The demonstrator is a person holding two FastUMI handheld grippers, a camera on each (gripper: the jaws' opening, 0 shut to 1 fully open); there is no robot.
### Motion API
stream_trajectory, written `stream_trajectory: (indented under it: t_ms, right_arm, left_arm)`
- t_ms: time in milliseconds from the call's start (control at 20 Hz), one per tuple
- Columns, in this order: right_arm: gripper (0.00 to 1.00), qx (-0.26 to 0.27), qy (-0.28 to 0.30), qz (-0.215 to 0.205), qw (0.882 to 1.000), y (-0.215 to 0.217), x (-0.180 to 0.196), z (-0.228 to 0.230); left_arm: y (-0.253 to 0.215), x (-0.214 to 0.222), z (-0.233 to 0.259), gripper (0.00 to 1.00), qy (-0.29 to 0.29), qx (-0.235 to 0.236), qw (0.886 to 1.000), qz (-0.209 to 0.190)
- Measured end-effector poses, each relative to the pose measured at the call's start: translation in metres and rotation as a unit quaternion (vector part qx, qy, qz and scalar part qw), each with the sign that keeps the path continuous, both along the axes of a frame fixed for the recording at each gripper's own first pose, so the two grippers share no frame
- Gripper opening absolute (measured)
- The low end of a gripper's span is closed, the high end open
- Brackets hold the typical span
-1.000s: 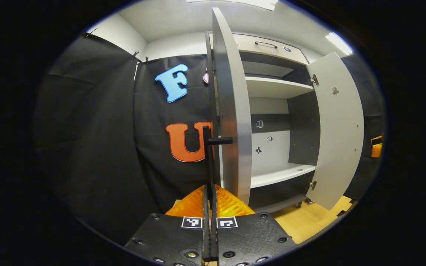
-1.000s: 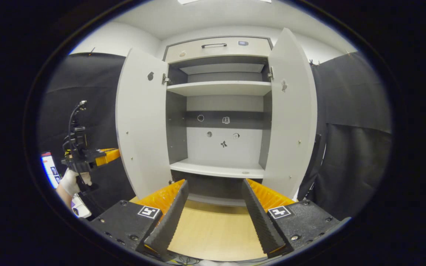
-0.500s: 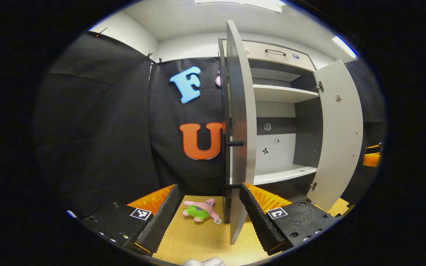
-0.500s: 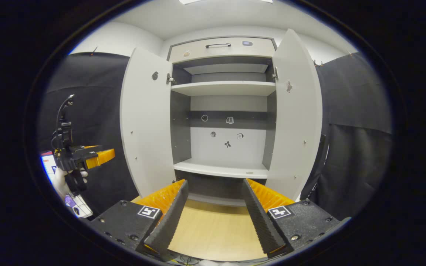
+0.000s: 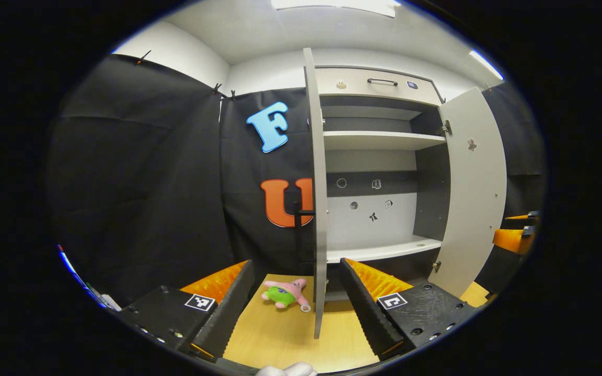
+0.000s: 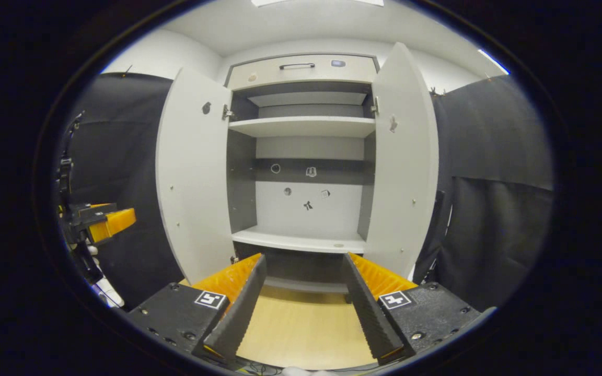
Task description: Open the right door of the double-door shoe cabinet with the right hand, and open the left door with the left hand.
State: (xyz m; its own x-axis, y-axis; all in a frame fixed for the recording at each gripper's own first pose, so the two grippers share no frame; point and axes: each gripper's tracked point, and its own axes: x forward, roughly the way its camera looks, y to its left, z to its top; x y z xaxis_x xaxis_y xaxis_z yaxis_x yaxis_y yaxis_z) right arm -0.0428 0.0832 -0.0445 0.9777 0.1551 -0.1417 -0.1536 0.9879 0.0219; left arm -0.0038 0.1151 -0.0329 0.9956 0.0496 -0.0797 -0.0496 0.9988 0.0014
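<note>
Since a second ago your left gripper (image 5: 291,303) has let go of the left door (image 5: 319,209) handle, fingers now spread. Right gripper (image 6: 303,308) fingers spread too. Both shoe cabinet (image 6: 301,172) doors stand open. Risk: swinging back and clipping the left door's edge.

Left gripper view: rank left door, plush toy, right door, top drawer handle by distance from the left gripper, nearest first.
From the left gripper:
1. Left door, edge-on just ahead, between the open fingers' lines.
2. Plush toy, on the floor left of that door's edge, behind it.
3. Right door, swung open at right.
4. Top drawer handle, high on the cabinet front, close to the right door's range.
</note>
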Motion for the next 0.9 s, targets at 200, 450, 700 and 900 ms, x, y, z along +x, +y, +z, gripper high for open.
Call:
stream_trajectory:
  t_ms: [200, 450, 700, 900]
  right_arm:
    - [0.92, 0.003, 0.002, -0.014, 1.0, -0.011, 0.002, -0.003]
    - [0.92, -0.005, -0.001, -0.036, 0.999, -0.025, 0.003, -0.004]
    - [0.92, -0.003, -0.004, -0.052, 0.999, -0.031, 0.003, -0.001]
    - [0.92, 0.0, -0.009, -0.057, 0.998, -0.031, 0.005, 0.002]
  left_arm:
    - [-0.04, -0.001, -0.004, 0.96, -0.002, -0.005, 1.0, -0.031]
    - [-0.068, 0.0, -0.003, 0.97, -0.004, -0.013, 0.999, -0.049]
    - [-0.072, 0.004, 0.005, 0.97, -0.013, -0.001, 0.999, -0.049]
    - [-0.075, 0.003, 0.007, 0.97, -0.016, 0.004, 0.999, -0.052]
